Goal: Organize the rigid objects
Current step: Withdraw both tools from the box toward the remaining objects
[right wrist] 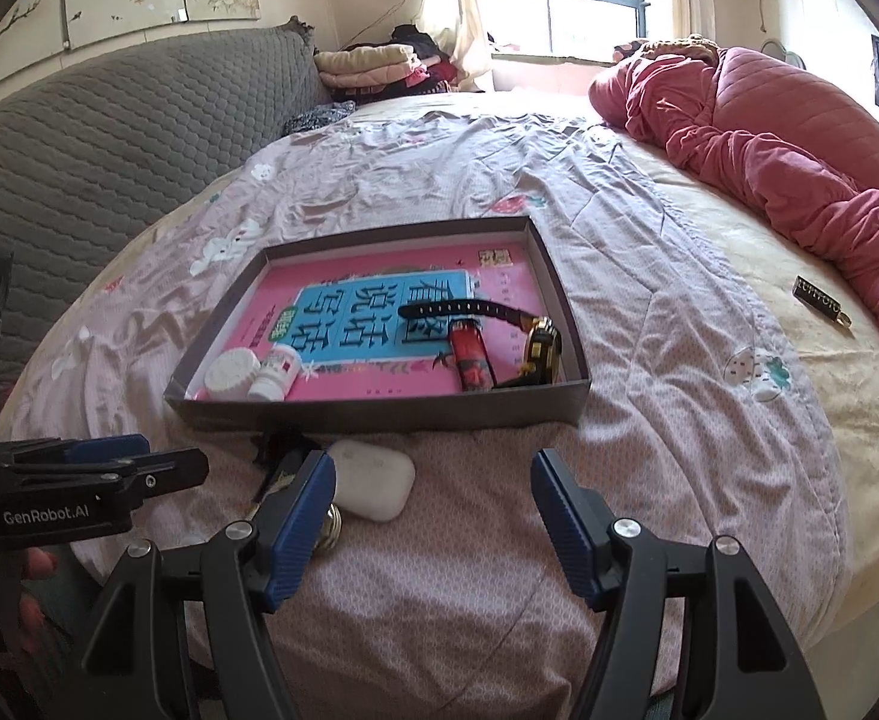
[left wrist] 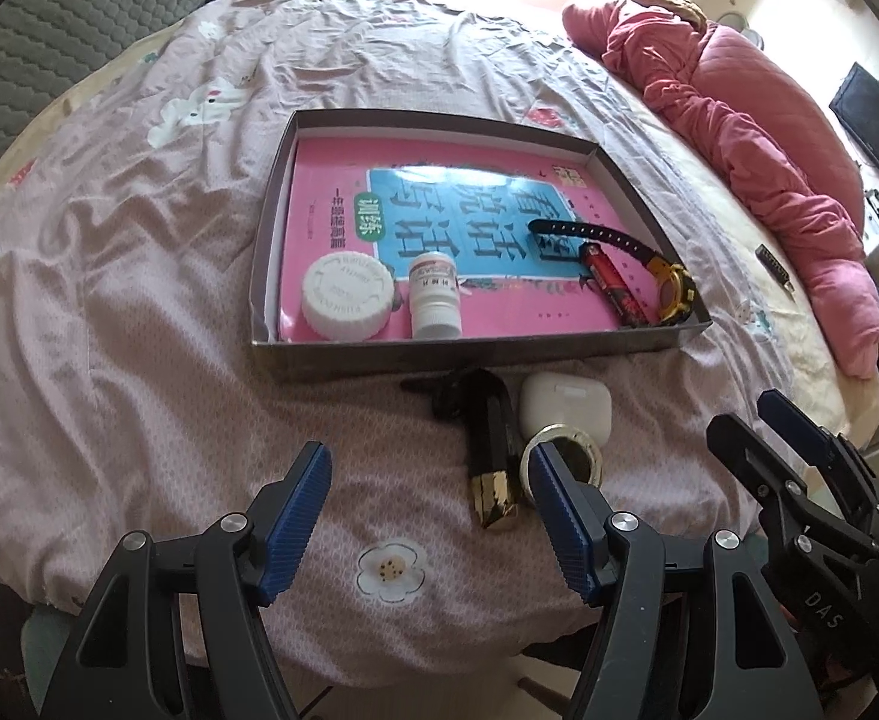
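Now | black-gold tube [left wrist: 490,462] – long axis toward tray [left wrist: 475,351] – gold end nearest

Open pink quilt [right wrist: 649,312] right of shallow grey cardboard tray [right wrist: 379,414], free for approach. Near edge blocked: white earbud case [left wrist: 565,408], black-gold lighter [left wrist: 490,456], gold ring [left wrist: 562,459] bunched tight. Crumpled red duvet [right wrist: 799,138] along far right.
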